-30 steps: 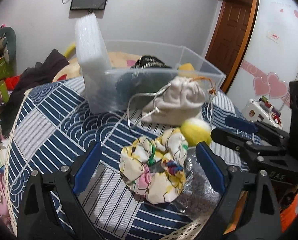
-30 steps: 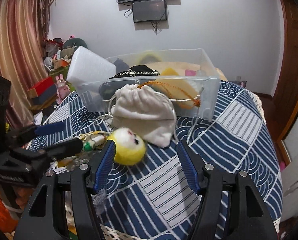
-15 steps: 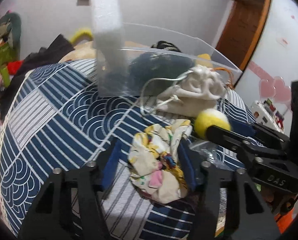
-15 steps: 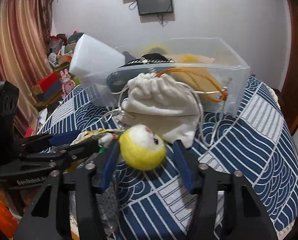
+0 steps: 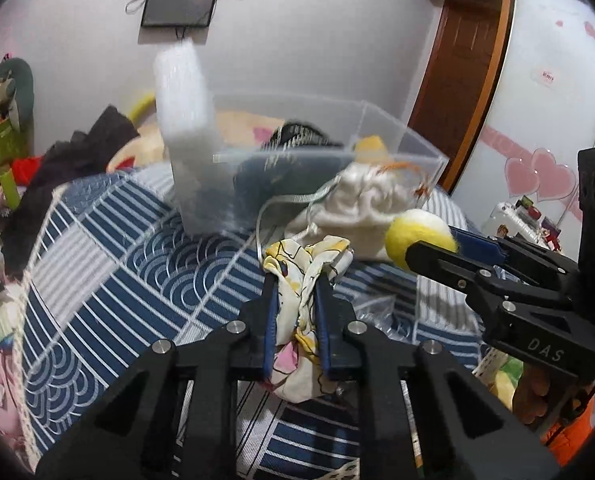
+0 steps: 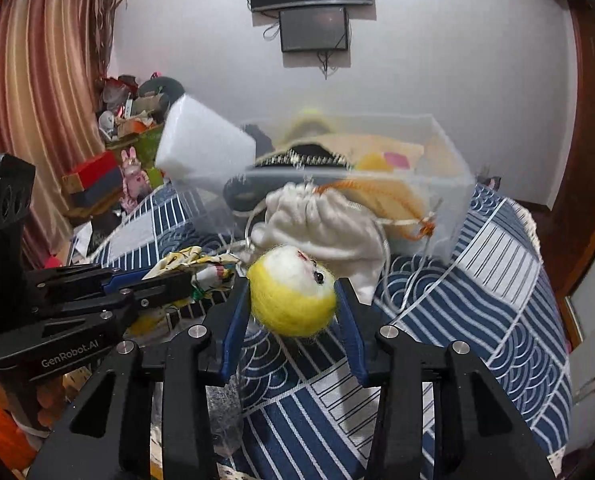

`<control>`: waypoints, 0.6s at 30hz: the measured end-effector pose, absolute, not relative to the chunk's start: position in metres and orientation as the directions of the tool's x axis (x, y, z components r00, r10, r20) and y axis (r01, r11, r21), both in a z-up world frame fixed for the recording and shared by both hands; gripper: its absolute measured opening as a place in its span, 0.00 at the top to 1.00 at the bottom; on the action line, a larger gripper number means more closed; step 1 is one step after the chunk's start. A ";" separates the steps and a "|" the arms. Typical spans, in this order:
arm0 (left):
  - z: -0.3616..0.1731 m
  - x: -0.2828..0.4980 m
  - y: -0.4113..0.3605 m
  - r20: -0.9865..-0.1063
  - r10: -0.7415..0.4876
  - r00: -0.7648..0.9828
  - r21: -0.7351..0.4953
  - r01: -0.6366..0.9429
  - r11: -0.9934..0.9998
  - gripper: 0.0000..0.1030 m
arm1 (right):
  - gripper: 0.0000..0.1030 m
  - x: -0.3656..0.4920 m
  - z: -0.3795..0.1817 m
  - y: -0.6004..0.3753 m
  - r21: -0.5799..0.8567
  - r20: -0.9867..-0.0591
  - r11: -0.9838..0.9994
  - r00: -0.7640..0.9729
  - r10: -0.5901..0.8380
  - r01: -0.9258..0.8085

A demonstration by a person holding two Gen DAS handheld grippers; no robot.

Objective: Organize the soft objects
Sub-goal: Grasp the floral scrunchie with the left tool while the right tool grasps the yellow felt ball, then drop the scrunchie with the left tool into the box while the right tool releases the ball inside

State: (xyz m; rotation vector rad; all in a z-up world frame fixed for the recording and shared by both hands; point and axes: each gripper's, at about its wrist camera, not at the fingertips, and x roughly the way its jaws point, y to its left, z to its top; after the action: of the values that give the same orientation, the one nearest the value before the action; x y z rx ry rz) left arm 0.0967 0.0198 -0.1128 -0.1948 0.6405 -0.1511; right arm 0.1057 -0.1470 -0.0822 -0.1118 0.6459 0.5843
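My left gripper (image 5: 295,280) is shut on a floral fabric scrunchie (image 5: 303,276) and holds it above the blue patterned cloth (image 5: 137,256). My right gripper (image 6: 291,292) is shut on a yellow-and-white felt doll head (image 6: 291,296), lifted off the cloth; it also shows in the left wrist view (image 5: 419,234). A cream drawstring pouch (image 6: 321,228) lies in front of the clear plastic bin (image 6: 449,184), which holds a white foam block (image 6: 205,148), a dark item and yellow soft things.
A crumpled clear plastic bag (image 5: 377,312) lies on the cloth below the grippers. Clutter stands at the left (image 6: 97,176). A wooden door (image 5: 453,88) and a white wardrobe (image 5: 545,100) are at the right.
Both grippers closed on their objects and lifted them off the cloth: the left on the scrunchie, the right on the doll head.
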 end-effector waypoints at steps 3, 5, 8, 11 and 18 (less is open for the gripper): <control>-0.096 0.093 0.019 -0.540 -0.194 0.819 -0.215 0.089 0.973 0.84 | 0.62 0.104 -0.070 -0.150 0.070 -0.568 0.837 0.668 0.480 -0.542; -0.085 0.090 0.019 -0.509 -0.191 0.839 -0.207 0.097 0.974 0.84 | 0.62 0.104 -0.062 -0.152 0.065 -0.545 0.840 0.687 0.482 -0.538; -0.065 0.088 0.019 -0.459 -0.184 0.869 -0.195 0.104 0.975 0.84 | 0.62 0.106 -0.050 -0.157 0.055 -0.510 0.847 0.714 0.479 -0.529; -0.051 0.091 0.017 -0.420 -0.165 0.893 -0.179 0.097 0.979 0.84 | 0.62 0.110 -0.040 -0.160 0.046 -0.479 0.856 0.740 0.471 -0.515; -0.028 0.108 0.025 -0.367 -0.145 0.919 -0.180 0.082 0.980 0.84 | 0.62 0.124 -0.024 -0.164 0.023 -0.429 0.884 0.794 0.430 -0.467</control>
State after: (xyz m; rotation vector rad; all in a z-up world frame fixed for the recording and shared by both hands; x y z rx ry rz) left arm 0.1083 0.0254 -0.0279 -0.1630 0.3889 -0.1171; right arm 0.1236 -0.1638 -0.0240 -0.0856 0.4397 0.4827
